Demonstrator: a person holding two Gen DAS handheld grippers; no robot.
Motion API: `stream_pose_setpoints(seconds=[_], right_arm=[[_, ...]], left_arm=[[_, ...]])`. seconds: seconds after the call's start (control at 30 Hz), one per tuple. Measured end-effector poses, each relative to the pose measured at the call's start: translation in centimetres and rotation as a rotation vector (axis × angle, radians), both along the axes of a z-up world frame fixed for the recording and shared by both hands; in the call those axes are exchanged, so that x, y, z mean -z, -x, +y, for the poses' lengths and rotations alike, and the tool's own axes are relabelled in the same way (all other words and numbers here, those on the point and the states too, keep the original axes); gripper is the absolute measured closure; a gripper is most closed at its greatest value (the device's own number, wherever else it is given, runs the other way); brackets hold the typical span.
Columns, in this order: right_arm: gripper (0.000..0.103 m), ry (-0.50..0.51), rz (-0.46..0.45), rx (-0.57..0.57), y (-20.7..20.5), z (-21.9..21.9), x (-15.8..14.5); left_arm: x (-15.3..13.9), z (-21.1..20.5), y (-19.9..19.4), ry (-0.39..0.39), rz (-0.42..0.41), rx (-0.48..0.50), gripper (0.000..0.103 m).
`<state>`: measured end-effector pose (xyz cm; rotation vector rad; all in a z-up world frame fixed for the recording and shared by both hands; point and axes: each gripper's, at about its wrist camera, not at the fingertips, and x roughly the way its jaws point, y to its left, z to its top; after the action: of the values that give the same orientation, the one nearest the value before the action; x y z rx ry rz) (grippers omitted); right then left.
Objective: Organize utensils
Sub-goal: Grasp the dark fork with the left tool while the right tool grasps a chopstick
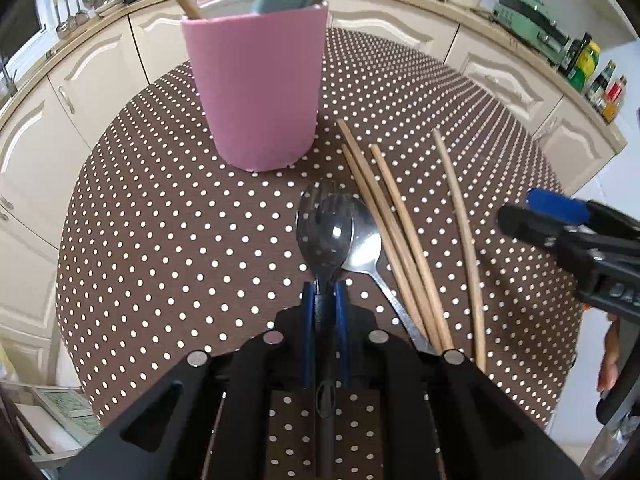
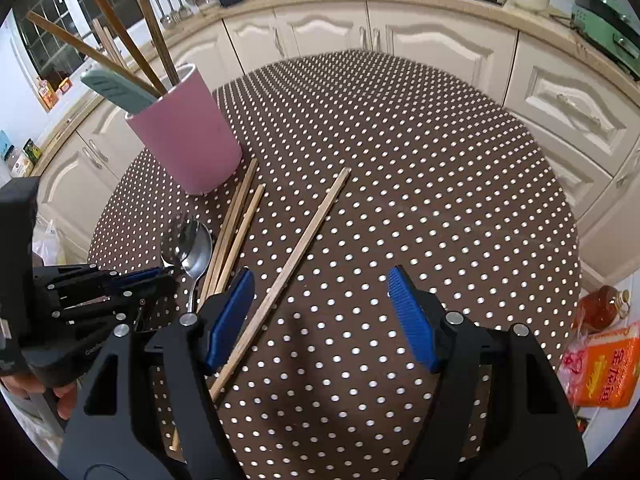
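Now: left gripper point(image 1: 325, 292) clenched on neck of dark see-through plastic spork point(image 1: 325, 228), lying atop steel spoon point(image 1: 366, 248) on brown polka-dot tablecloth point(image 1: 180, 240), w/ pink cylindrical utensil holder point(image 1: 258, 88) beyond. Right gripper point(image 2: 322, 300) released, jaws wide apart, over lone wooden chopstick point(image 2: 298, 256).

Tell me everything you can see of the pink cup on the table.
The pink cup is a matte, plain, slightly tapered cylinder with a whitish rim, standing upright on the dotted tablecloth. It holds several wooden chopsticks and a pale teal utensil, all leaning out. Loose chopsticks lie beside its base; no gripper touches it.
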<state>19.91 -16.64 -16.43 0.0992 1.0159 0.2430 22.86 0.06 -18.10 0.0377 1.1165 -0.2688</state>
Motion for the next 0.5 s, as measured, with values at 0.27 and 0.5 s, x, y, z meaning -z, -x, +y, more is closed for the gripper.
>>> stream_pose_setpoints(seconds=[0.27, 0.5], right_arm=[[0.034, 0.054, 0.104, -0.028, -2.1, 3.1, 1.1], [0.069, 0.168, 0.161, -0.059, -3.4, 5.2, 2.5]], left_arm=[[-2.0, 2.4, 2.1, 0.071, -0.076, -0.024, 0.092], [-3.5, 5.4, 3.3, 0.116, -0.141, -0.06, 0.092]])
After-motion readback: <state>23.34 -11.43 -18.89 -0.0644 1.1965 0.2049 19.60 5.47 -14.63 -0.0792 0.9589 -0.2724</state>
